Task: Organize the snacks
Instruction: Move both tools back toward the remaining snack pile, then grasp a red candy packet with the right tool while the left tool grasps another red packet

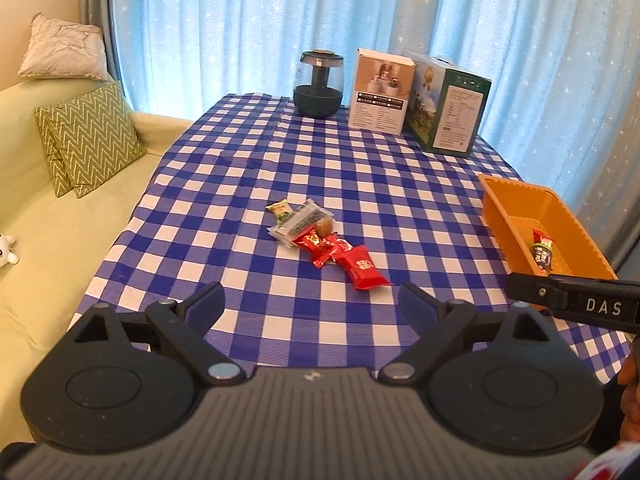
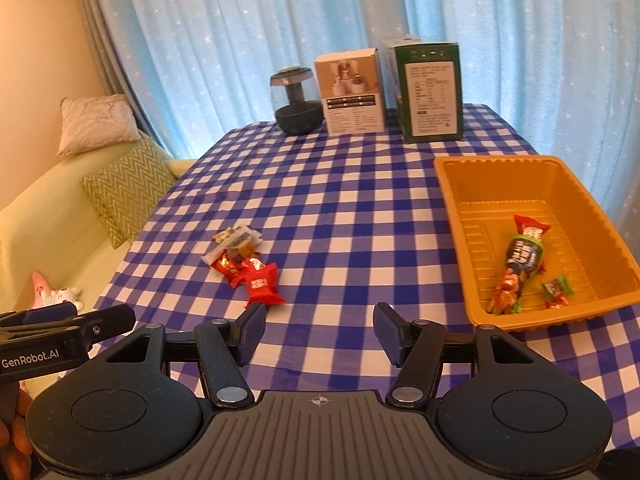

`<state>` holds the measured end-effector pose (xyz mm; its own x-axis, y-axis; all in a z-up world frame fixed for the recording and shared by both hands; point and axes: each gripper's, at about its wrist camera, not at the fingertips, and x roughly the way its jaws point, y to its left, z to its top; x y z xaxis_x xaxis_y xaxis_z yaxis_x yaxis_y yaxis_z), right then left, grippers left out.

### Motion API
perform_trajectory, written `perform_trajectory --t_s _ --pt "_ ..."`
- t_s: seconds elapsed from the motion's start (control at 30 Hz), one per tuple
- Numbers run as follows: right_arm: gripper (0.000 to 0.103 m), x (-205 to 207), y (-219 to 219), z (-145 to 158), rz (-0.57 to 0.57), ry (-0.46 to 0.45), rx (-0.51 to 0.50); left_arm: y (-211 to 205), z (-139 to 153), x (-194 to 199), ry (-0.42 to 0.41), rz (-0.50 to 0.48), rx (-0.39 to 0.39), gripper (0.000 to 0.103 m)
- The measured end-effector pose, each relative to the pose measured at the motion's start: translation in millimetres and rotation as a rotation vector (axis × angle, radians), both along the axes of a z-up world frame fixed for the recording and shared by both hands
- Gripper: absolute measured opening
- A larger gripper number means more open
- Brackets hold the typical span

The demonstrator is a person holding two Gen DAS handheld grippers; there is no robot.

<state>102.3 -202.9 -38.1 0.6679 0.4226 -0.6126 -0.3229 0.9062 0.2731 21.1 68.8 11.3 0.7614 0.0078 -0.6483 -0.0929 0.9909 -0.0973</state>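
**Snack pile waits on the counter, both grippers empty**

A small pile of snacks (image 1: 320, 240) lies near the middle of the checked counter (image 1: 224, 168): red packets (image 2: 262, 284) at the near end, a clear wrapper and a green-and-yellow packet at the far end, all overlapping or touching. Well apart to the right stands an orange tray (image 2: 452, 184), in which a long dark packet (image 2: 518, 264), a red one behind it and a small candy (image 2: 556, 290) are already lodged. The task is judged partly done, with the pile still to be moved.

The left gripper (image 1: 312, 304) is held short of the pile, its fingers spread wide with nothing between them. The right gripper (image 2: 320, 330) is held between pile and tray, its fingers moderately spread and likewise empty.

Because the packets overlap, two may be caught at once, or a neighbour may be dragged or flicked across the cloth when one is lifted. The wrappers look thin and slippery, so a pinch on a crimped end could let go over the counter before the tray is reached. The cloth may be snagged and bunched by low fingers. The grippers are held near each other and could collide if both are sent to the pile together.

At the far edge a dark jar (image 1: 318, 84) and two boxes (image 1: 380, 92) are left clear of the work.
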Motion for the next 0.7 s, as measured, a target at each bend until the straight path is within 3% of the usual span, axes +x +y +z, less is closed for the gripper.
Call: perform_trajectory --t_s 0.7 --pt "0.060 56.0 66.7 -42.7 0.123 0.009 -0.047 39.2 -31.0 53.8 0.022 0.064 0.003 0.092"
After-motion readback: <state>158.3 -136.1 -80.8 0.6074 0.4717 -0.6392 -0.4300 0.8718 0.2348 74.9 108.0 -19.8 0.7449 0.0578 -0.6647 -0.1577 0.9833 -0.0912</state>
